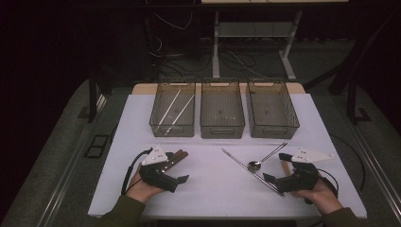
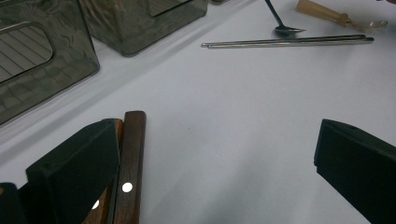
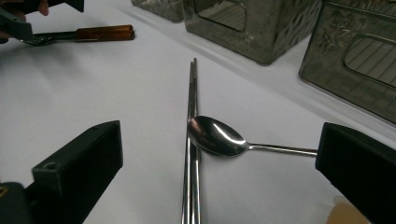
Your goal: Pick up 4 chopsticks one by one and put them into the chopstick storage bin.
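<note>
Sorting cutlery into the three bins looks barely begun. The far-left bin [image 1: 172, 108] already holds a pale pair of chopsticks [image 1: 174, 109]; the other two look empty. Left on the surface [image 1: 213, 175]: the wooden-handled pieces [image 2: 130, 158] beside the left hand-held gripper [image 1: 166, 176], jaws apart and holding nothing, and the metal chopsticks [image 3: 192, 140] and spoon [image 3: 217, 136] between the right hand-held gripper's [image 1: 280, 179] spread jaws.

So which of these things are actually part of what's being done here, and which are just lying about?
In use:
- wooden-handled utensils by the open left hand-held gripper
- metal chopsticks and spoon, between the open right hand-held gripper jaws
- three bins

Lying about:
- floor cables
- table legs
</note>
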Demonstrator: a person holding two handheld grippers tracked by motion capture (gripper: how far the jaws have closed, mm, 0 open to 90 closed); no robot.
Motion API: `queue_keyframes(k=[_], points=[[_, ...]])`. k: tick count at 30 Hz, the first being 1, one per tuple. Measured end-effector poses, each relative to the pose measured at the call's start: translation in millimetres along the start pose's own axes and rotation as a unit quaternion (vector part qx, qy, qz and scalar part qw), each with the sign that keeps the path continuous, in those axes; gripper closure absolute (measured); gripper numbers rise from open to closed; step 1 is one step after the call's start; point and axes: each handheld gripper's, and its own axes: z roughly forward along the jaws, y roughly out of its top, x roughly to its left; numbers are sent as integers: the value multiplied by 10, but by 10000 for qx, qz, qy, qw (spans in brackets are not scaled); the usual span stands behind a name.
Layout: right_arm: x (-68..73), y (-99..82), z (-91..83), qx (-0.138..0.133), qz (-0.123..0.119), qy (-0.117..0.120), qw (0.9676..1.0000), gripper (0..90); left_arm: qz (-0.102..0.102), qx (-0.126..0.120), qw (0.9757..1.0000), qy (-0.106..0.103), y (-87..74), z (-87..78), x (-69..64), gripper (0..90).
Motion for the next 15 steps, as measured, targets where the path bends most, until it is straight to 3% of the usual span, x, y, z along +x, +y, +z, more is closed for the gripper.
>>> queue_keyframes(k=[5, 7, 9, 15], points=[[10, 35, 19, 322, -37, 118, 9994, 10, 12, 5, 10000, -14, 1, 11, -6, 0], [22, 48, 20, 411, -67, 180, 9990, 173, 7, 9, 10000, -12, 1, 17, -6, 0], [26, 57, 20, 466, -53, 272, 9985, 190, 0, 14, 10000, -17, 0, 21, -6, 0], [8, 59, 26, 622, 26, 312, 9976, 363, 22, 66, 10000, -52, -2, 28, -9, 0]])
